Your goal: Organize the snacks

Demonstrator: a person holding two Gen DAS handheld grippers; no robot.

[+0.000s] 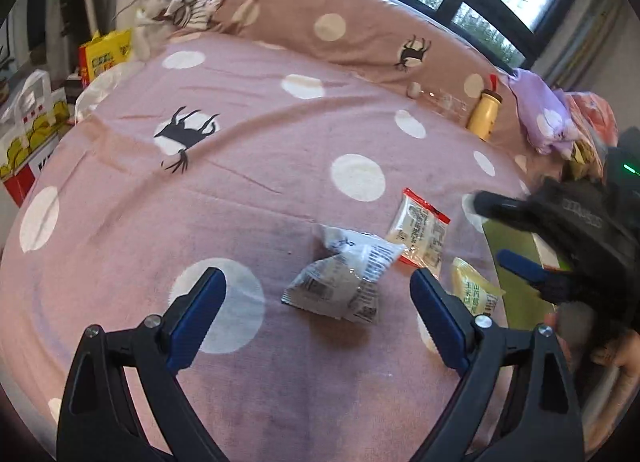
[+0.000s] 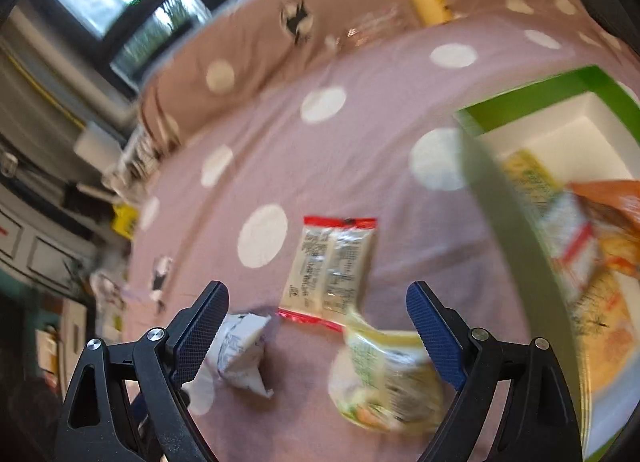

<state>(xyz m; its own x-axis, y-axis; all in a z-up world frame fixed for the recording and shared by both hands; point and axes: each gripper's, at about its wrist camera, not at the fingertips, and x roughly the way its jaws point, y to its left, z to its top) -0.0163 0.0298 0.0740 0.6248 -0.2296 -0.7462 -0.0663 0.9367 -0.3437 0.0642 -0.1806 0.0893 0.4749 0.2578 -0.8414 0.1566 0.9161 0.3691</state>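
Three snack packets lie on the pink dotted bedspread [image 1: 248,197]. A grey-white packet [image 1: 346,282] lies just ahead of my left gripper [image 1: 318,302], which is open and empty. A red-edged clear packet [image 1: 422,227] and a yellow-green packet [image 1: 474,290] lie to its right. My right gripper [image 1: 504,234] shows at the right, open, over the green box [image 1: 516,262]. In the right wrist view my right gripper [image 2: 318,326] is open and empty above the yellow-green packet [image 2: 386,378], with the red-edged packet [image 2: 330,268], the grey-white packet [image 2: 242,354] and the green box [image 2: 516,229] holding several snacks.
A yellow bottle [image 1: 486,113] and a purple bag [image 1: 544,113] lie at the far right of the bed beside a brown dotted pillow [image 1: 340,25]. Red-and-yellow boxes [image 1: 32,141] stand at the left beside the bed. Windows are behind.
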